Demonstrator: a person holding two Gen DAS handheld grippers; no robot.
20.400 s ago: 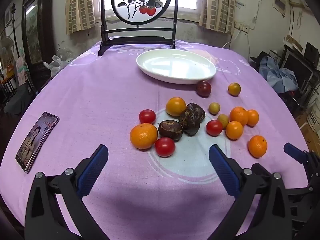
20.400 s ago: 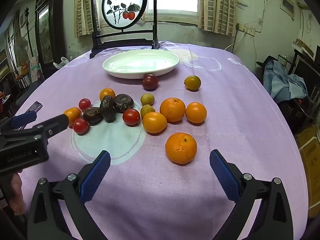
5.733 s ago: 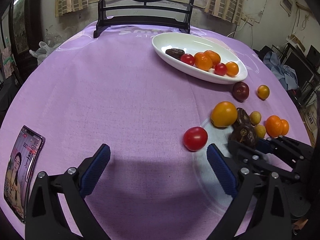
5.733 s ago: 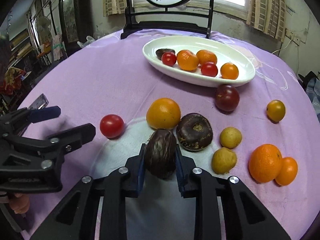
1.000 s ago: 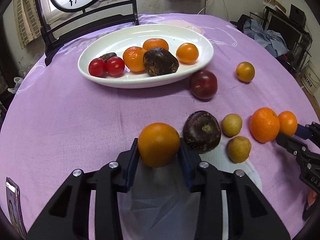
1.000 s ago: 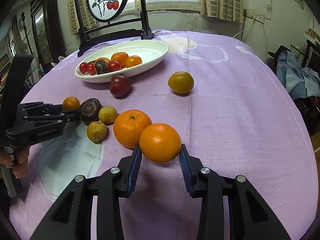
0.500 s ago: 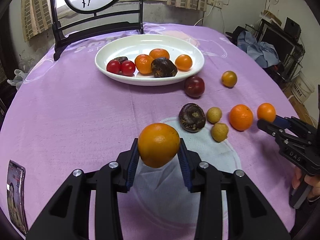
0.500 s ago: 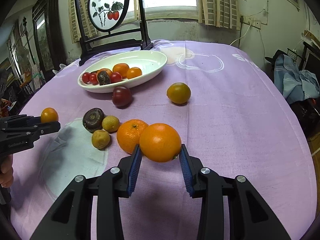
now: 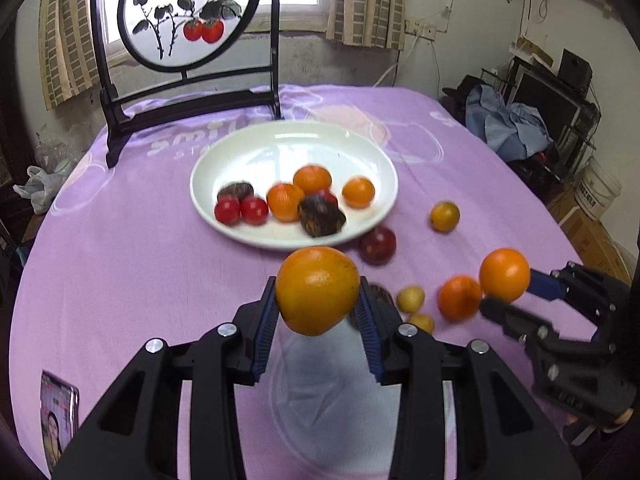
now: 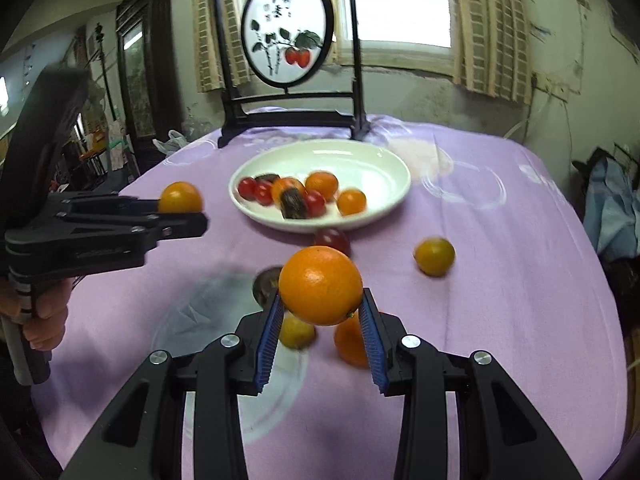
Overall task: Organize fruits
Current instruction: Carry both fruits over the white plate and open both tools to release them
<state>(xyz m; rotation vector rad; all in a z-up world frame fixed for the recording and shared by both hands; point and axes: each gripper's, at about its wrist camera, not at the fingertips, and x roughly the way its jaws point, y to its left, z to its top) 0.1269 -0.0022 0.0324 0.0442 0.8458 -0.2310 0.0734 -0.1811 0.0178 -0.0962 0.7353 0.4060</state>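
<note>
Glossy white ceramic plate (image 9: 384, 168) on matt purple cloth tablecloth (image 9: 140, 264).

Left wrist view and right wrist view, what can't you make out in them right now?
- Dark fruit, left wrist view: mostly hidden behind the held orange and the left gripper.
- Loose orange, right wrist view: partly covered by the right gripper and its orange.
- Fruits in the white dish: motion-blurred, so their kinds stay unclear.
- Phone: cut off by the fisheye edge.
</note>
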